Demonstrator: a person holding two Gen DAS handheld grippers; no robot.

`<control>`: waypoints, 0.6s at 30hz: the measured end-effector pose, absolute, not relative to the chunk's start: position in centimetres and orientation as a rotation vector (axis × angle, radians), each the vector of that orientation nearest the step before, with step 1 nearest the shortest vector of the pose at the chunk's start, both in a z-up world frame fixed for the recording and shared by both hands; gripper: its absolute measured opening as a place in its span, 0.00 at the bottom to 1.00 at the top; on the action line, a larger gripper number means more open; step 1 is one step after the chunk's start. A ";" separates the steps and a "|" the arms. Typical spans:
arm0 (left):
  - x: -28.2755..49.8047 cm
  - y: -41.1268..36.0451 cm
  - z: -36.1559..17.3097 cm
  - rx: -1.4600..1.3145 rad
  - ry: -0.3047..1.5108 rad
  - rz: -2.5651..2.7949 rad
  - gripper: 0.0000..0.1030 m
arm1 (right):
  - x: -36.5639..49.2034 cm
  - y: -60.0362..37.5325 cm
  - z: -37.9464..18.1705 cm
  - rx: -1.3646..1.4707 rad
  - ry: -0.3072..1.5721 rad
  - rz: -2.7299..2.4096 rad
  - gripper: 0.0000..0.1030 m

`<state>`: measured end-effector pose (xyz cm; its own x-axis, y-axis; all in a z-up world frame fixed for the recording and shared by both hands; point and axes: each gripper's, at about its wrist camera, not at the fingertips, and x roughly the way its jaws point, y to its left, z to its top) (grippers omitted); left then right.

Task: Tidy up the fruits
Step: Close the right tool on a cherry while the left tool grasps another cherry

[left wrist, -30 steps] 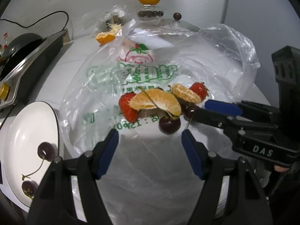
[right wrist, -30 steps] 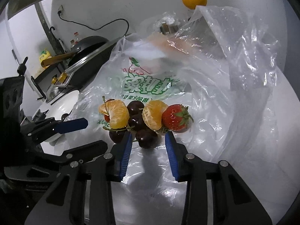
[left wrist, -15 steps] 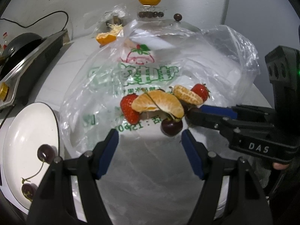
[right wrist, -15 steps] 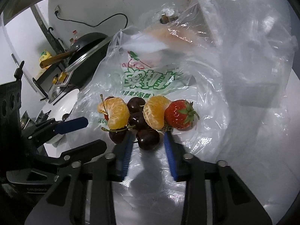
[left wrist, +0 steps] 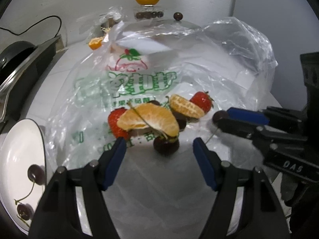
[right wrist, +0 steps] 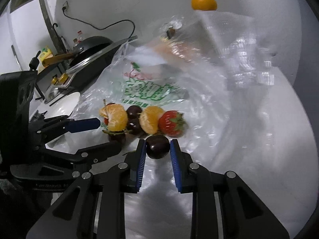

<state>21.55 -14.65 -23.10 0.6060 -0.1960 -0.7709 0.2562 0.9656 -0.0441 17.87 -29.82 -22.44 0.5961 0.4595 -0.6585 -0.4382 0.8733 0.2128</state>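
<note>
Right gripper clamps a glossy round dark cherry.

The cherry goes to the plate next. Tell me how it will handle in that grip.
The cherry looks round and glossy, so it may slip or roll out of the right hand-held gripper, whose pads touch only its sides. It seems soft, so a hard squeeze could bruise it. Small as it is, it is probably light.

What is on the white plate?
Two dark cherries with stems lie on the white plate. The left gripper hides the plate's lower edge, so more could be there.
</note>
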 end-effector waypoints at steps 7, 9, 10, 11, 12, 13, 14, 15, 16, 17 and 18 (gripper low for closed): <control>22.3 -15.3 -24.0 0.080 0.903 -0.277 0.50 | 17.9 -31.0 -22.0 0.030 0.747 0.499 0.26; 22.5 -15.4 -24.3 0.079 0.913 -0.284 0.44 | 17.9 -31.0 -22.0 0.031 0.744 0.501 0.26; 22.5 -15.4 -24.4 0.079 0.916 -0.290 0.39 | 17.8 -30.9 -22.0 0.030 0.743 0.502 0.26; 22.5 -15.4 -24.4 0.084 0.921 -0.297 0.33 | 17.8 -30.9 -22.0 0.029 0.742 0.500 0.26; 22.5 -15.5 -24.4 0.086 0.921 -0.300 0.33 | 17.7 -30.9 -22.0 0.030 0.743 0.500 0.26; 22.4 -15.5 -24.4 0.083 0.921 -0.305 0.33 | 17.7 -30.9 -22.0 0.031 0.742 0.498 0.26; 22.3 -15.4 -24.4 0.082 0.919 -0.307 0.32 | 17.7 -30.9 -21.9 0.031 0.740 0.498 0.26; 22.3 -15.4 -24.4 0.081 0.919 -0.308 0.30 | 17.7 -30.9 -21.8 0.032 0.738 0.496 0.26; 22.2 -15.3 -24.3 0.079 0.919 -0.309 0.29 | 17.6 -30.9 -21.8 0.032 0.735 0.495 0.26; 22.1 -15.2 -24.2 0.073 0.920 -0.313 0.29 | 17.5 -30.9 -21.7 0.031 0.733 0.494 0.26; 21.9 -15.1 -24.1 0.066 0.921 -0.322 0.29 | 17.4 -30.9 -21.6 0.031 0.730 0.493 0.26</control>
<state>21.92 -15.07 -24.12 0.5607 -0.2450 -0.7910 0.3010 0.9502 -0.0809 17.35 -30.88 -21.59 0.6364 0.4421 -0.6321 -0.4212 0.8857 0.1954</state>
